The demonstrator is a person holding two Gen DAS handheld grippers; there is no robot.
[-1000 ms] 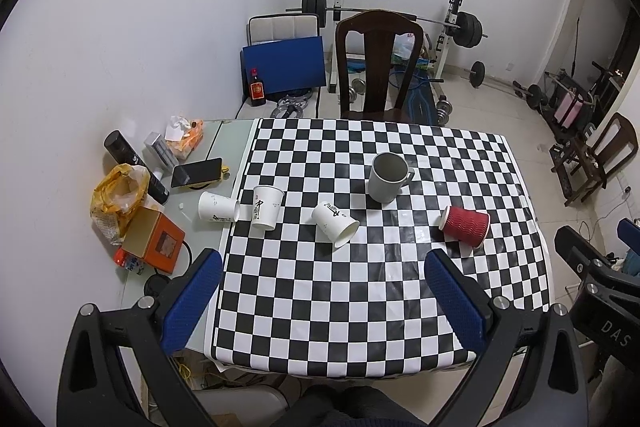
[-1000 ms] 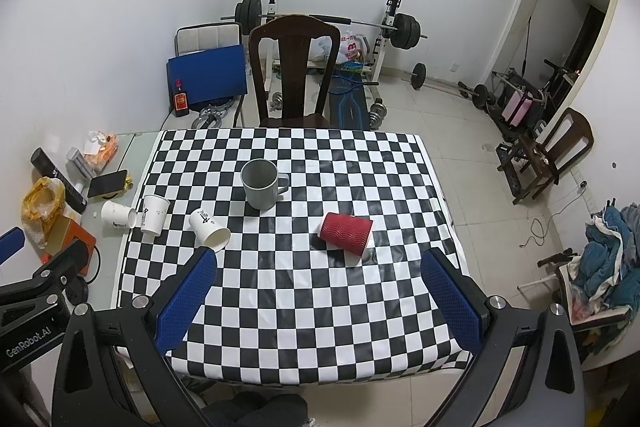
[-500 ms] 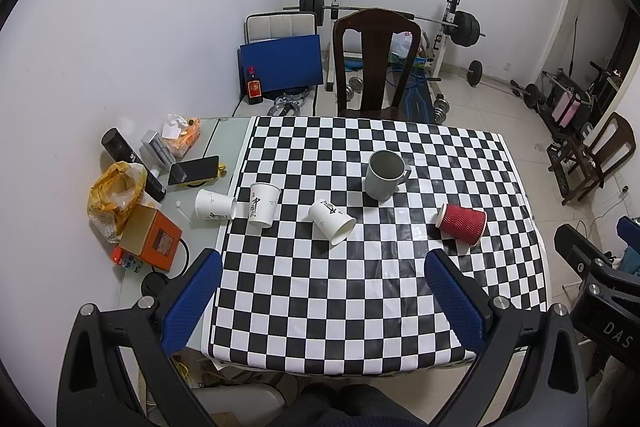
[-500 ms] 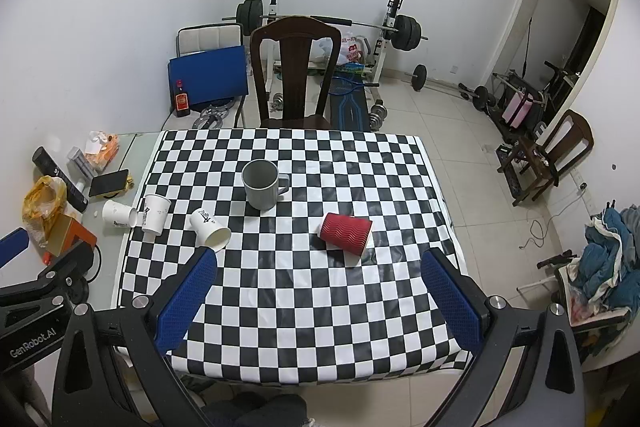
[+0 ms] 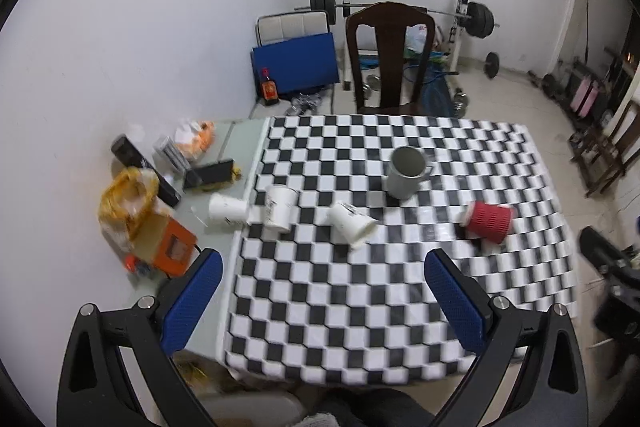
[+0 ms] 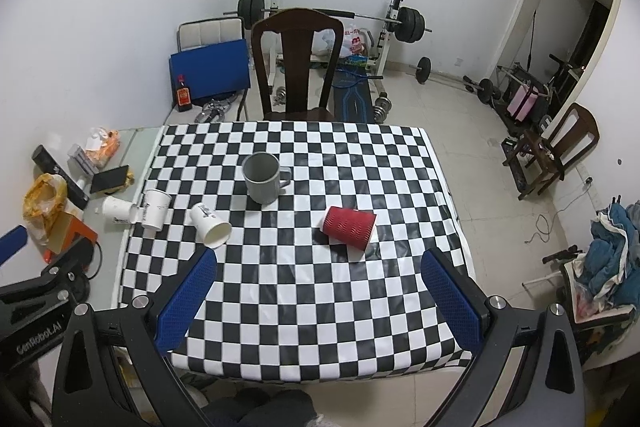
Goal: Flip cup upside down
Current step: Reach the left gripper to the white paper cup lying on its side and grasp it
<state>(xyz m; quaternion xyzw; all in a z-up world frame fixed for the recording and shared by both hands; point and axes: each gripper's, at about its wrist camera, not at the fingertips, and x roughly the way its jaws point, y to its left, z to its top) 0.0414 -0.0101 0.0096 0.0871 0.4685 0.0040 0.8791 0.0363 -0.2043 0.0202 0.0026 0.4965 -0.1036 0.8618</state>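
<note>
Cups are scattered on the checkered table [image 6: 304, 307]: a red cup [image 6: 350, 227] is seen on its side, long axis across the right gripper [image 6: 318, 291], ahead and slightly right. Both the right gripper and the left gripper [image 5: 320, 295] are held spread wide, empty, well back; the right is judged nearer.

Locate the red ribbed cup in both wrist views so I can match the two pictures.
Left wrist view: the red cup lies on its side right of centre, near the right edge of the checkered tablecloth.
Right wrist view: the red cup lies on its side near the picture's centre, slightly right.
Shared landmark: the upright grey mug stands behind it and to its left in both views.
</note>
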